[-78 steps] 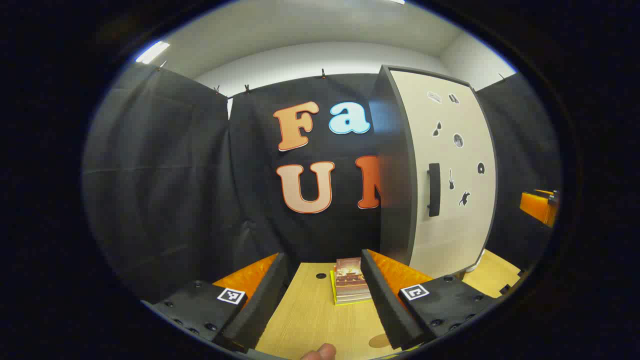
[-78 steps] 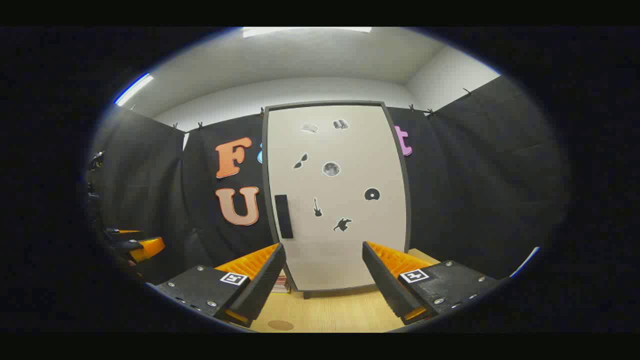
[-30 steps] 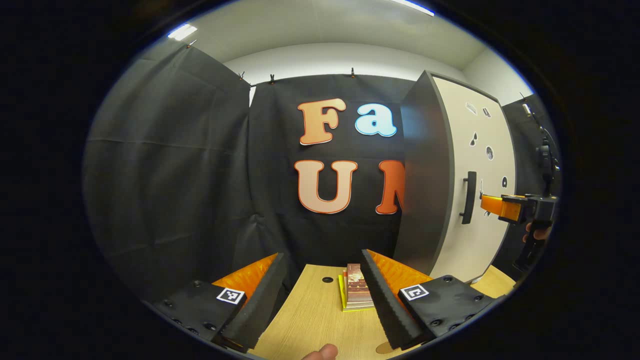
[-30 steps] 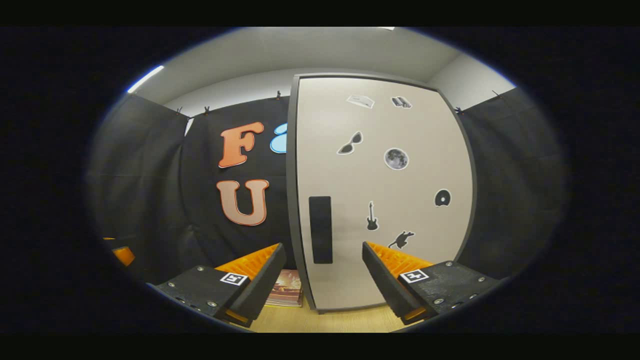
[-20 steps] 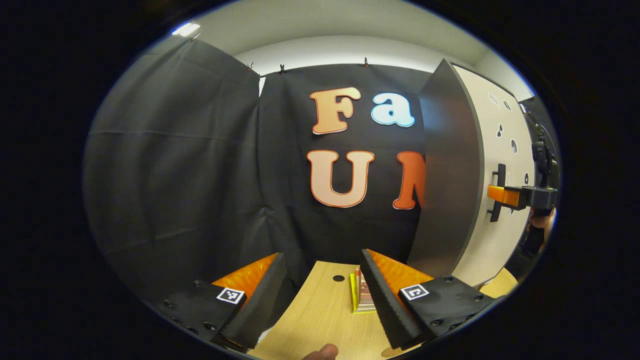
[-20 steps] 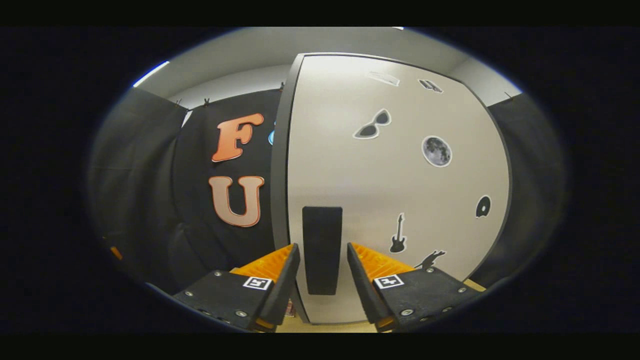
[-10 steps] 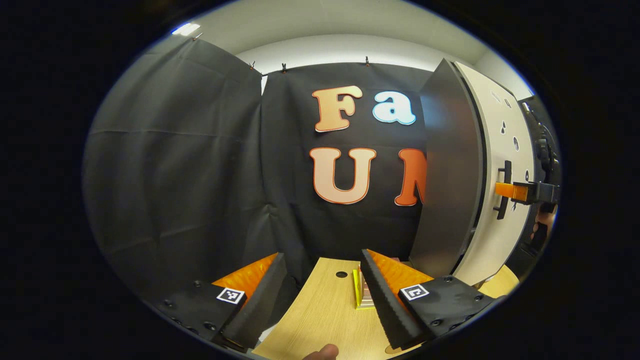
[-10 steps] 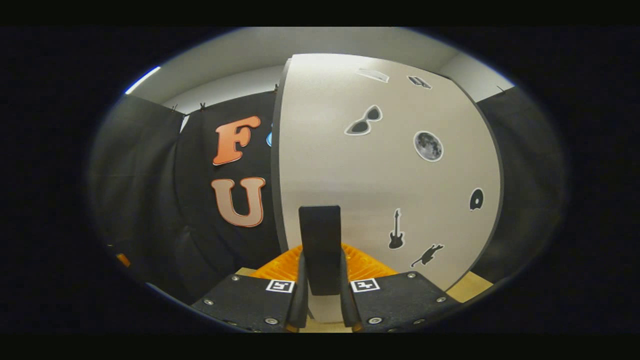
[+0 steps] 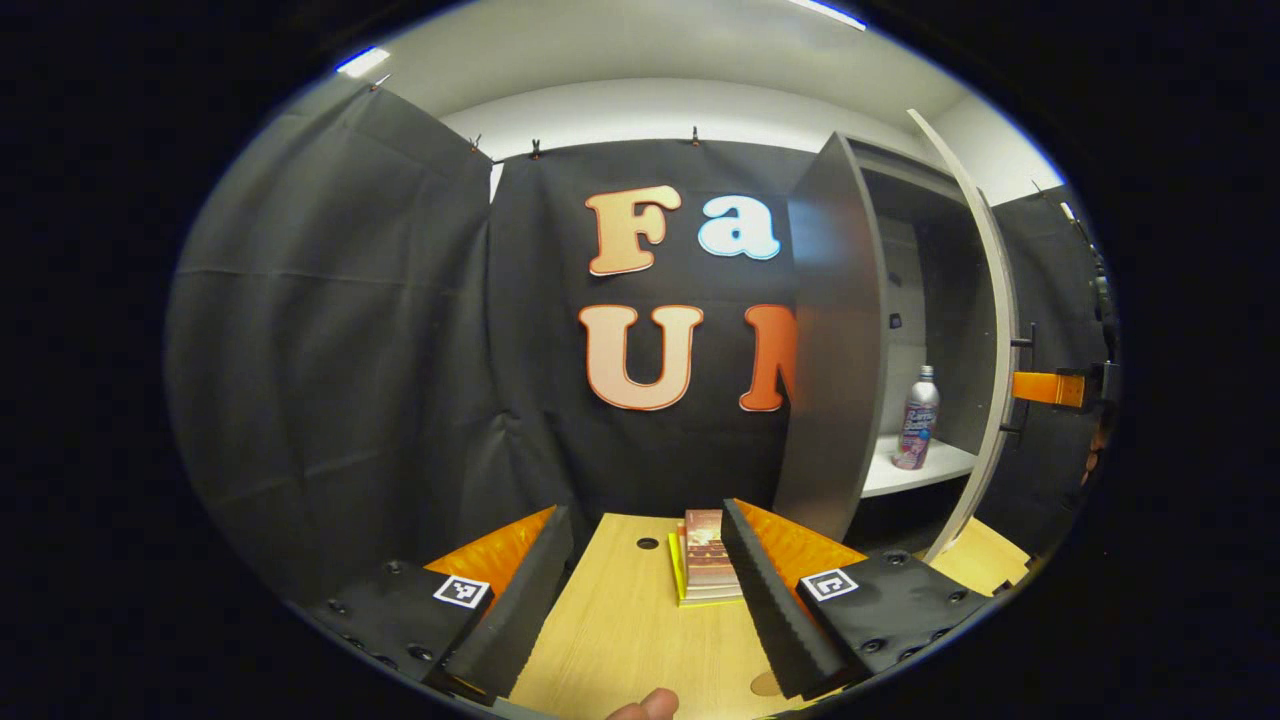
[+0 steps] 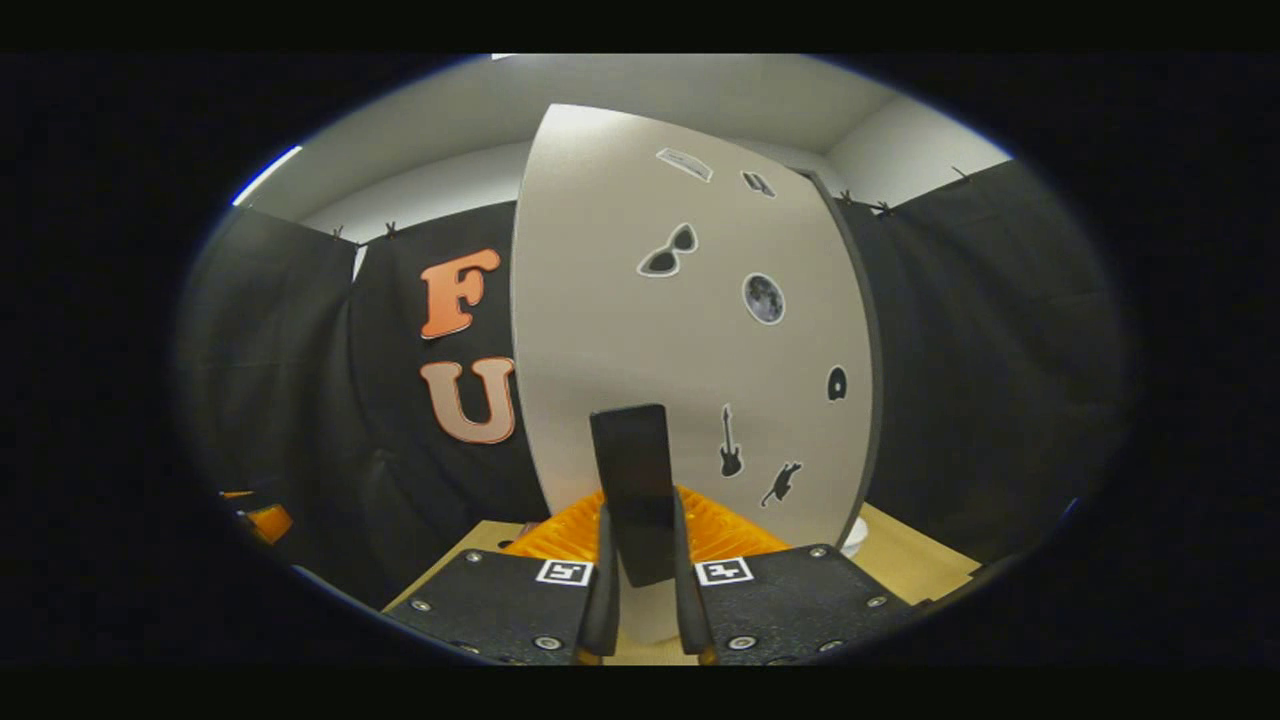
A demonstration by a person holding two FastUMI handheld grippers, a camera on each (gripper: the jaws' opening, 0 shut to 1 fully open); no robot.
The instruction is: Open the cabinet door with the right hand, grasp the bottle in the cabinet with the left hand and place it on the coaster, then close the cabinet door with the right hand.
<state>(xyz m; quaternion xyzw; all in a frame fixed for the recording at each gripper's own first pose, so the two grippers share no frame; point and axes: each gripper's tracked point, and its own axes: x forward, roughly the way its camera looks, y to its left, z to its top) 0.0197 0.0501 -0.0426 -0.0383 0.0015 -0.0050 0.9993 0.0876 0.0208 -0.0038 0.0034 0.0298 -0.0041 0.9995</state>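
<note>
1. My right gripper (image 10: 640,600) is clamped on the black door handle (image 10: 632,490); both fingers press its sides. In the left gripper view the same gripper (image 9: 1040,388) sits at the door's outer edge, far right.
2. Cabinet door (image 10: 690,330) is swung partly open, seen edge-on in the left gripper view (image 9: 985,330). Its face carries small stickers (image 10: 668,250).
3. Cabinet (image 9: 835,340) interior is exposed. The bottle (image 9: 917,418) stands upright on the white shelf (image 9: 915,470), toward the door side.
4. My left gripper (image 9: 645,585) has its jaws spread wide with nothing between them; it hangs over the wooden table (image 9: 620,640), well apart from the bottle.
5. A stack of books (image 9: 703,570) lies on the table just beside the left gripper's right finger.
6. A round brown disc at the bottom edge of the left gripper view, partly hidden by that finger, looks like the coaster (image 9: 764,684); can't confirm.
7. A fingertip (image 9: 645,705) of the person shows at the bottom of the left gripper view.
</note>
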